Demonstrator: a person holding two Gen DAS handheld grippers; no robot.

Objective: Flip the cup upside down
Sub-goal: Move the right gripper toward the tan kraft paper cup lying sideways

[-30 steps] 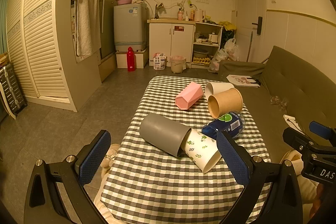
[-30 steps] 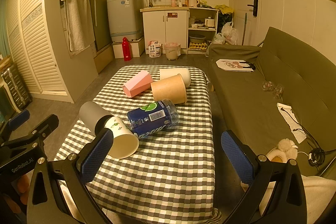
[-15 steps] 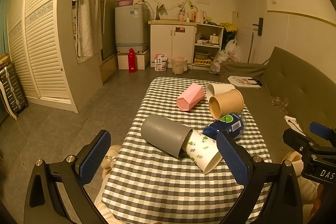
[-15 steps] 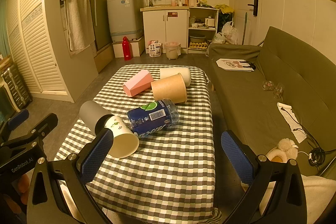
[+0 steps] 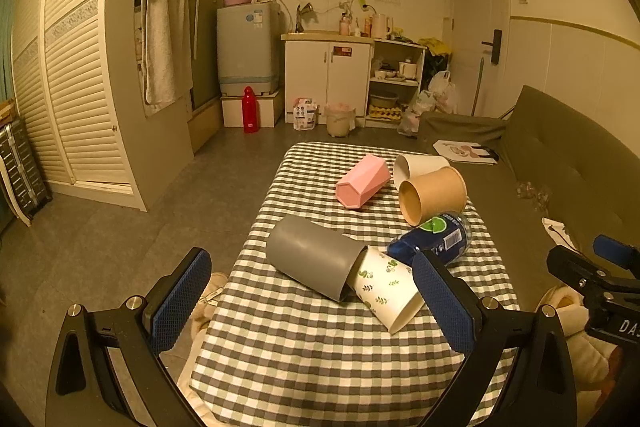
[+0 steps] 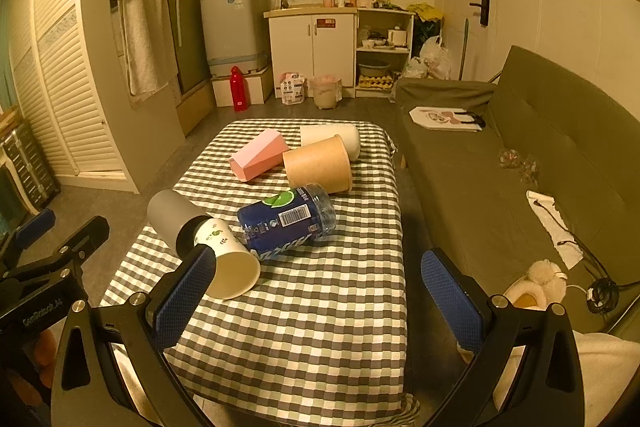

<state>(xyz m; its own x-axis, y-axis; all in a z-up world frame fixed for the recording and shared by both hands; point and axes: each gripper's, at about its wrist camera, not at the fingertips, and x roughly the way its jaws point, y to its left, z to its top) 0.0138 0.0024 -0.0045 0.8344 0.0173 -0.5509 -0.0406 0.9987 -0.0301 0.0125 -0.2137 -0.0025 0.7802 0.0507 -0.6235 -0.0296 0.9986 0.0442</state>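
Six vessels lying on their sides on the checked counter (image 5: 320,347), none upright or inverted yet. Largest first: grey cup (image 5: 314,257) at the near left, probably rigid plastic, smooth and likely a bit slick, light; best taken across the mid-body, mouth currently half plugged by its neighbour. Kraft paper cup (image 5: 434,193) further back, wide and light, wall likely to crush under a hard squeeze, so pinch near the rolled rim or base ring. Blue-labelled clear bottle (image 6: 286,223) between them, touching the leaf cup, prone to rolling if bumped. Leaf-print paper cup (image 5: 386,287) with its base tucked into the grey cup's mouth, open end toward the near edge; thin, soft, needs pulling free first. White cup (image 5: 420,165) behind the kraft one, touching it. Pink faceted cup (image 5: 362,185) smallest, hard-looking, flats giving good purchase. Left claw (image 5: 312,297) spread wide, holding nothing, hovering above the near counter end with grey and leaf cups between the pads in view. Right claw (image 6: 318,297) likewise spread wide and empty, short of the cups.
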